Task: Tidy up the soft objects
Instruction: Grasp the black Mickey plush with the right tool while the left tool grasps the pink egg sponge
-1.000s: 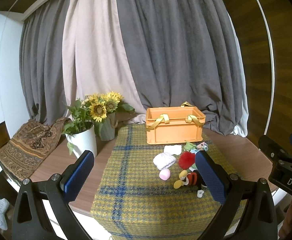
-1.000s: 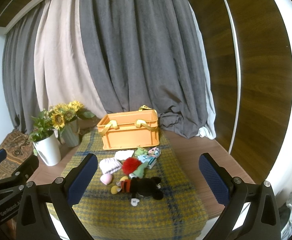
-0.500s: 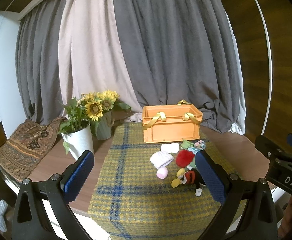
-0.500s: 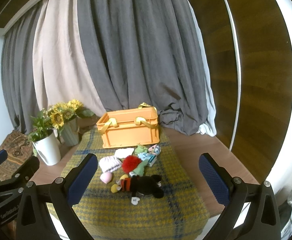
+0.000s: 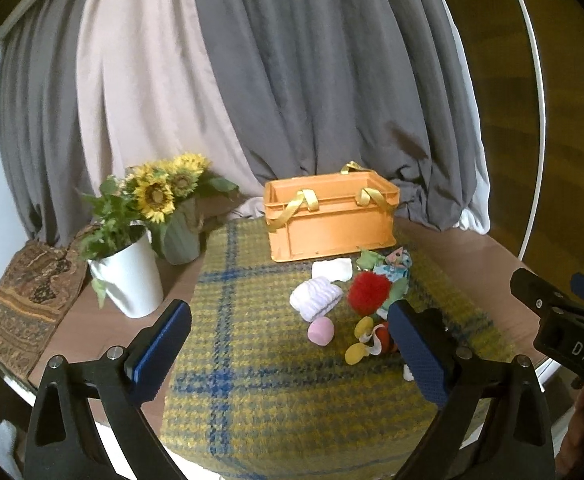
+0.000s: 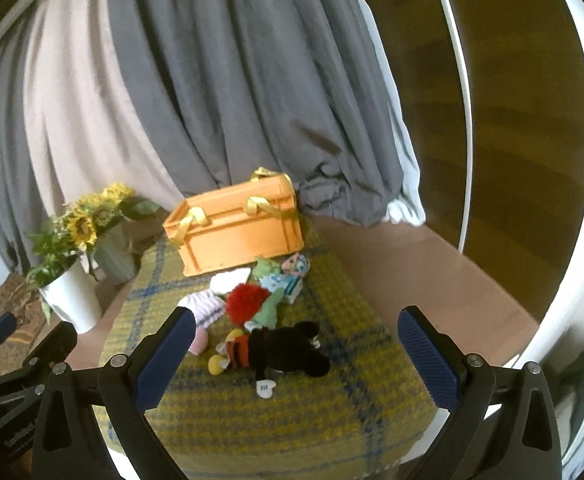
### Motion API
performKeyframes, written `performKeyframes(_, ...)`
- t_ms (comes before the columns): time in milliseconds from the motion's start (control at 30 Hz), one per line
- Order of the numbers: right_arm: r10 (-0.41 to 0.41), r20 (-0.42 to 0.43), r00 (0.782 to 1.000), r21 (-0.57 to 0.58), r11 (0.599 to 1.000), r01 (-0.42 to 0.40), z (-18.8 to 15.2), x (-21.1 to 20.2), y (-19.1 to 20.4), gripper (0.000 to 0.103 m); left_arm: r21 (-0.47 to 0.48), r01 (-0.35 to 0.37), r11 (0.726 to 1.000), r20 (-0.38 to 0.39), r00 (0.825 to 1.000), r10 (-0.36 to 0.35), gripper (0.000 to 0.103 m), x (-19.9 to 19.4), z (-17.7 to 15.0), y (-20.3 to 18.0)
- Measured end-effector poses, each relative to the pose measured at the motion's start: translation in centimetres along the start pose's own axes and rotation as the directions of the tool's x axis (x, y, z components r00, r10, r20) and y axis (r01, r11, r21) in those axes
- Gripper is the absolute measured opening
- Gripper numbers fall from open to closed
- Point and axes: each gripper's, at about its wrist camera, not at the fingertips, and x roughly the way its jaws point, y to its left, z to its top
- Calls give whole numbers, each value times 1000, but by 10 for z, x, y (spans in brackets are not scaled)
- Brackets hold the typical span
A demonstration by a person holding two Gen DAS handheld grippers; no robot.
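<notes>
An orange crate with yellow ribbon handles stands at the back of a yellow-and-blue plaid cloth; it also shows in the right wrist view. In front of it lies a pile of soft things: a white knit piece, a red pompom, a pink ball, a white cloth, and a black mouse plush. My left gripper is open and empty, short of the pile. My right gripper is open and empty, hovering before the plush.
A white pot with a green plant and a grey vase of sunflowers stand left of the cloth. A patterned rug piece hangs at the far left. Grey and beige curtains hang behind. The wooden tabletop extends right.
Both grippers have moved forward and tipped down toward the table; the crate and the pile now look nearer. Both stay open and empty.
</notes>
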Motion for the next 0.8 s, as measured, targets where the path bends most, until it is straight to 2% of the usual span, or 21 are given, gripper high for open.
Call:
performKeyframes(400, -59, -96, 994, 107, 992, 69, -14, 68, 3, 102, 74, 111, 991, -90, 991, -104, 94, 89, -2, 0)
performKeyframes(667, -84, -188, 979, 166, 979, 116, -27, 117, 6, 93, 88, 185, 979, -196, 967, -165, 88, 150, -16, -4)
performKeyframes(800, -99, -215, 972, 190, 972, 141, -34, 136, 4, 90, 99, 217, 971, -242, 952, -188, 82, 173, -26, -7)
